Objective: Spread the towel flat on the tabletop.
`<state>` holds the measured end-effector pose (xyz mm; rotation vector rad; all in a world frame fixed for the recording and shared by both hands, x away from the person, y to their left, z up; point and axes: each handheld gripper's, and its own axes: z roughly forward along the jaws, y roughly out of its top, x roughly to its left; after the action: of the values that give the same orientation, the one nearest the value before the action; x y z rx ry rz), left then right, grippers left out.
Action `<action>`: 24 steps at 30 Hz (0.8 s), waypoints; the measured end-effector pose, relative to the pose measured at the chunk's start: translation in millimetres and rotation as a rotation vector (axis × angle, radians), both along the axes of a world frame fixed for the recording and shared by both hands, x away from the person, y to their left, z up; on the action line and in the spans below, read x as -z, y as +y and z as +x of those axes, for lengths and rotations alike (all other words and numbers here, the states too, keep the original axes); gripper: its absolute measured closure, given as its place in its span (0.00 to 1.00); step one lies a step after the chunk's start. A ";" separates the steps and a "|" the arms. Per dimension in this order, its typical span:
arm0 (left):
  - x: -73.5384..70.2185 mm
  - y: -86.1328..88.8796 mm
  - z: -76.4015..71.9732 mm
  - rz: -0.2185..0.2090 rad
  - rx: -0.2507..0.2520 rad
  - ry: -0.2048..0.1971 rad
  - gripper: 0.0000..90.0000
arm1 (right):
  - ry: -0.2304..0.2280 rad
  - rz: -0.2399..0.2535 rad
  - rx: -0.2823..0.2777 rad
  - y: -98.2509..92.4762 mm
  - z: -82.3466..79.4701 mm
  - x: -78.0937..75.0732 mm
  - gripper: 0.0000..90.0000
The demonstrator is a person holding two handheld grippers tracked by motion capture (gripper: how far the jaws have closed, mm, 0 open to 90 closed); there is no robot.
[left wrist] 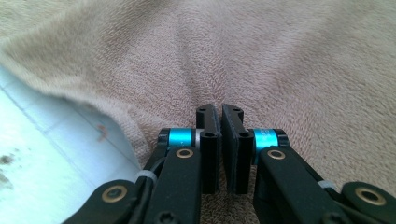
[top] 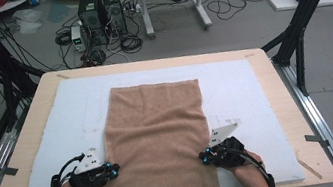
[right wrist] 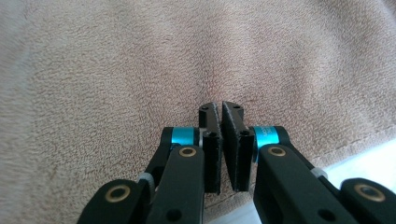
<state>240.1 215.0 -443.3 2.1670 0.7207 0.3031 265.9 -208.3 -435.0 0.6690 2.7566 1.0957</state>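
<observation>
- Your left claw (top: pixel 114 170) is clamped on the tan towel's (top: pixel 159 140) left edge, near the surface's (top: pixel 273 76) front edge.
- Your right claw (top: pixel 204 157) is pinched tight on its right edge.

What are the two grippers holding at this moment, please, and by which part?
Each pinches the tan towel: the left gripper at its left long edge, the right gripper at its right long edge, near the person's end.

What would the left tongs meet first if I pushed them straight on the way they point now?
More of the tan towel. The left tongs are shut at its side edge, cloth puckering toward their tips, and they point across it toward the right tongs at the opposite edge. Nothing else seems to lie between, though depth is hard to judge.
</observation>
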 end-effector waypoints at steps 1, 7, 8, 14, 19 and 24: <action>-0.7 0.7 -3.6 -0.003 0.007 0.002 0.95 | 0.001 0.002 -0.002 -0.5 -4.0 -0.6 0.96; -6.7 4.8 -16.3 -0.001 0.018 -0.007 0.69 | -0.015 0.051 -0.034 -2.3 -26.2 -10.8 0.79; -5.9 4.8 -14.8 0.006 0.018 -0.004 0.67 | -0.005 0.051 -0.035 -1.1 -25.0 -10.4 0.79; 1.9 8.0 -11.8 -0.007 0.025 0.003 0.88 | 0.013 0.025 -0.052 5.7 -17.1 4.4 0.91; 0.7 6.3 -16.2 -0.001 0.064 0.005 0.94 | 0.038 0.033 -0.097 -0.3 -20.1 3.6 0.97; -3.9 4.9 -23.5 -0.048 0.121 0.038 0.90 | 0.035 0.025 -0.129 -2.9 -28.1 -3.4 0.96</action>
<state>216.5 219.9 -439.4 2.1654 0.6089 0.1801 237.8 -211.3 -431.6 0.5237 2.8555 1.1558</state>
